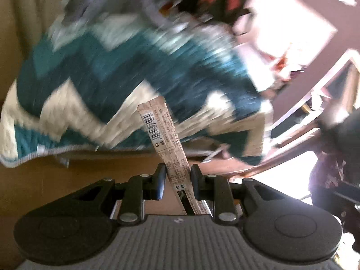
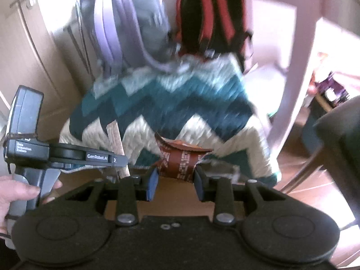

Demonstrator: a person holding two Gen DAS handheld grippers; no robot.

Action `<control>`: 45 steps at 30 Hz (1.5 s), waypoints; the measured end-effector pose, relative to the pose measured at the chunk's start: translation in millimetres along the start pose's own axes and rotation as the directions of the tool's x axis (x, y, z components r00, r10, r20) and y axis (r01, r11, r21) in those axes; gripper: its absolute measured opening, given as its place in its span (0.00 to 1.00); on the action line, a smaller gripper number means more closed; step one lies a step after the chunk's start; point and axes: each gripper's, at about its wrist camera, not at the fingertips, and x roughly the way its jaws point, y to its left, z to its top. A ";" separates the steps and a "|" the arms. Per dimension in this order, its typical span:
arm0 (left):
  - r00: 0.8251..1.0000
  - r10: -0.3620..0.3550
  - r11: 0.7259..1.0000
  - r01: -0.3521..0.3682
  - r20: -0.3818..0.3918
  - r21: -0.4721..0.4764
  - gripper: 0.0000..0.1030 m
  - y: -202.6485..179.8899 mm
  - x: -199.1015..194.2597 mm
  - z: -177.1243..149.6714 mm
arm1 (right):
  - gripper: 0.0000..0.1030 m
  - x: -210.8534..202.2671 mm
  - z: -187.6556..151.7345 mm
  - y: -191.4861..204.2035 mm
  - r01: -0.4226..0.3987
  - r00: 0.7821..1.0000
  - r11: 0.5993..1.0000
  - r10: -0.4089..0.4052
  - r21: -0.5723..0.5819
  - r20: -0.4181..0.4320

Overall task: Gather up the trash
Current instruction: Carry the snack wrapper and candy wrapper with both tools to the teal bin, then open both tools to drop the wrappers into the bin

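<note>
In my left gripper (image 1: 176,180) I have a long, pale wrapper (image 1: 160,130) with a barcode, nipped near its lower end by fingers drawn almost together, so most of the strip stands up past the tips; my right gripper (image 2: 175,180) sits about half open around a crumpled brown wrapper (image 2: 180,157), its blue pads (image 2: 151,184) pressing both sides of the wad. Both pieces hang above the teal-and-cream zigzag blanket (image 2: 171,103), with a purple backpack (image 2: 126,22) and a red-and-black backpack (image 2: 211,15) standing behind it; the background is streaked with blur. The left gripper and the hand (image 2: 15,193) on its handle show at the left of the right wrist view.

I judge the step in hand to be carrying both pieces to a bin, which I cannot see; to do it well I should keep both grips firm, move smoothly so the tall strip does not flap loose, keep the grippers apart, and release only once above the opening.
</note>
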 end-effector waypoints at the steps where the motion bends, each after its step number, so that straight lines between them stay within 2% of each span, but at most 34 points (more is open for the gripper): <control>1: 1.000 -0.013 0.999 0.012 0.018 0.036 0.23 -13.9 -13.0 3.7 | 0.32 -18.8 3.2 -4.5 0.010 1.000 1.000 -0.010 0.000 0.025; 5: 0.995 -0.062 0.988 0.049 0.083 0.149 0.23 -66.4 -53.7 15.5 | 0.32 -77.5 8.8 -24.6 0.050 0.993 0.999 -0.050 0.001 0.105; 9: 0.985 -0.113 0.964 0.077 0.130 0.256 0.23 -121.9 -86.2 28.0 | 0.32 -129.9 12.1 -51.8 0.104 0.978 0.994 -0.106 0.020 0.181; 16: 0.951 -0.247 0.900 0.154 0.186 0.408 0.23 -224.7 -134.6 52.7 | 0.32 -208.8 24.6 -106.6 0.220 0.927 0.972 -0.234 0.082 0.292; 23: 0.900 -0.368 0.831 0.206 0.233 0.517 0.23 -325.4 -174.5 80.6 | 0.32 -256.1 43.9 -152.3 0.340 0.862 0.930 -0.369 0.143 0.348; 27: 0.872 -0.414 0.803 0.213 0.263 0.557 0.23 -375.4 -190.6 97.8 | 0.32 -269.4 57.0 -178.6 0.388 0.824 0.905 -0.426 0.175 0.373; 30: 0.852 -0.446 0.786 0.225 0.275 0.576 0.23 -409.2 -197.2 109.2 | 0.32 -276.3 59.8 -197.0 0.407 0.812 0.893 -0.449 0.190 0.374; 33: 0.845 -0.458 0.771 0.223 0.276 0.596 0.23 -444.2 -196.5 117.1 | 0.32 -272.7 63.5 -207.8 0.424 0.807 0.885 -0.466 0.193 0.364; 35: 0.844 -0.464 0.758 0.221 0.269 0.613 0.23 -465.7 -192.3 119.8 | 0.32 -267.1 65.0 -216.2 0.428 0.810 0.882 -0.470 0.195 0.351; 37: 0.854 -0.454 0.746 0.207 0.255 0.633 0.23 -484.1 -180.5 119.7 | 0.32 -258.9 66.6 -224.0 0.429 0.819 0.882 -0.471 0.195 0.328; 42: 0.904 -0.372 0.731 0.146 0.209 0.667 0.23 -508.3 -137.6 108.3 | 0.32 -233.8 68.1 -243.3 0.429 0.846 0.881 -0.469 0.200 0.252; 45: 0.930 -0.327 0.723 0.132 0.168 0.678 0.24 -514.7 -112.9 102.6 | 0.32 -222.0 68.4 -249.7 0.447 0.850 0.873 -0.482 0.195 0.210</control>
